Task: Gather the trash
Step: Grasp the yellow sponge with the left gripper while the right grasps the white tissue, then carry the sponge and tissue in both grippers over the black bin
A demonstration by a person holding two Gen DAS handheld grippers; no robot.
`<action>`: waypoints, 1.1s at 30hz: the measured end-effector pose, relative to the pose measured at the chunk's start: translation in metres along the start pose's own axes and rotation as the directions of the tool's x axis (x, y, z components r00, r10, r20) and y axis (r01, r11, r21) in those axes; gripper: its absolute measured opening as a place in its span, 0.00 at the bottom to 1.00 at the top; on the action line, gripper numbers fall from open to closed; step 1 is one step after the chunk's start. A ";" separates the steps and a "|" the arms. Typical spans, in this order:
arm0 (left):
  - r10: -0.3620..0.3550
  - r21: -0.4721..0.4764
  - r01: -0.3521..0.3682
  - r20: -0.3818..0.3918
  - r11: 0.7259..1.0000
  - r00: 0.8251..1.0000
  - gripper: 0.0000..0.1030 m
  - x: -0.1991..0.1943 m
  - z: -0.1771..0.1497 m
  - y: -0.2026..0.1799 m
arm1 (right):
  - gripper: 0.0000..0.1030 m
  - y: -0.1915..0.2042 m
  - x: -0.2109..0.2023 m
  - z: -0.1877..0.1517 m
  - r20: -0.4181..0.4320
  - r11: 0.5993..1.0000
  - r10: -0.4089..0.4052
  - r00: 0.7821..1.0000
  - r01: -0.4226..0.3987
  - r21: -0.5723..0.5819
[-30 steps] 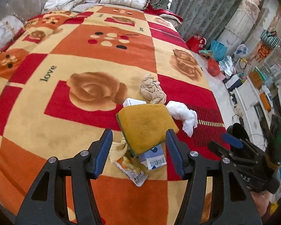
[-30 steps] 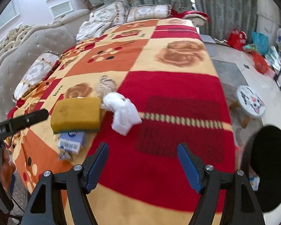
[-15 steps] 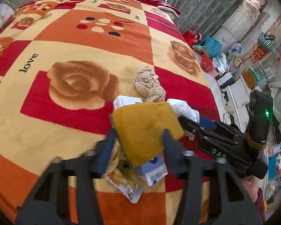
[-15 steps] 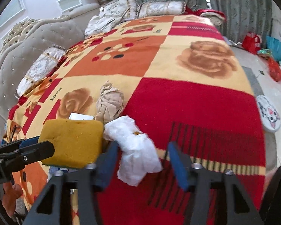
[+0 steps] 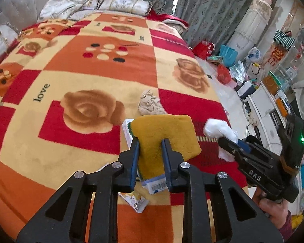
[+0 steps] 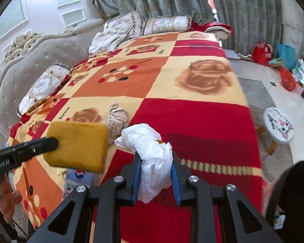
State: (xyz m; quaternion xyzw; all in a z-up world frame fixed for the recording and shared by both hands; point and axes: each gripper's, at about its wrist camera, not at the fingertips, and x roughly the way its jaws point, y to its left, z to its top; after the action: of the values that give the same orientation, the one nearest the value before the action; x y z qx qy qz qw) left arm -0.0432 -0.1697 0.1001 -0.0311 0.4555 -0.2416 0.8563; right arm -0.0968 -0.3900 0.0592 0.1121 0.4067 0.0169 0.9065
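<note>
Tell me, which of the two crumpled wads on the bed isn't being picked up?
The beige wad, lying free on the blanket. The white tissue wad is pinched in the right gripper.

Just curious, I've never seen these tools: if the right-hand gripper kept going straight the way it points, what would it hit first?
The right gripper, shut on the crumpled white tissue, points down at the red patchwork blanket; probably that bare red patch, though depth is unclear.

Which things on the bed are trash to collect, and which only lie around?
Trash:
yellow sponge, in left gripper
white tissue, in right gripper
beige crumpled wad
barcoded packet
snack wrapper

Lying about:
pillows
cat stool
floor bags
</note>
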 end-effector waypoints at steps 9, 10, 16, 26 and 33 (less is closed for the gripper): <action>-0.005 0.048 0.004 0.018 0.999 1.000 0.19 -0.012 -0.010 -0.034 | 0.24 -0.014 -0.042 -0.024 0.030 0.999 -0.051 0.998 0.050 0.020; -0.007 0.055 0.006 0.017 0.998 1.000 0.19 -0.012 -0.012 -0.039 | 0.24 -0.015 -0.045 -0.027 0.031 0.998 -0.057 0.998 0.057 0.020; -0.019 0.097 0.018 0.012 0.995 1.000 0.19 -0.011 -0.019 -0.068 | 0.24 -0.028 -0.064 -0.041 0.033 0.995 -0.088 0.996 0.087 0.038; -0.054 0.157 0.053 0.000 0.986 0.999 0.19 -0.005 -0.026 -0.116 | 0.24 -0.057 -0.094 -0.057 0.052 0.988 -0.136 0.989 0.131 0.087; -0.080 0.185 0.081 -0.015 0.979 0.997 0.19 0.006 -0.027 -0.146 | 0.24 -0.084 -0.109 -0.065 0.055 0.978 -0.171 0.984 0.162 0.133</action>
State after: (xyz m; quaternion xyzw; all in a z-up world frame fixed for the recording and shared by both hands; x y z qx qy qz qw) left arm -0.1181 -0.2959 0.1199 0.0315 0.4324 -0.3176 0.8433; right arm -0.2229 -0.4722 0.0786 0.1360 0.3846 -0.0889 0.9087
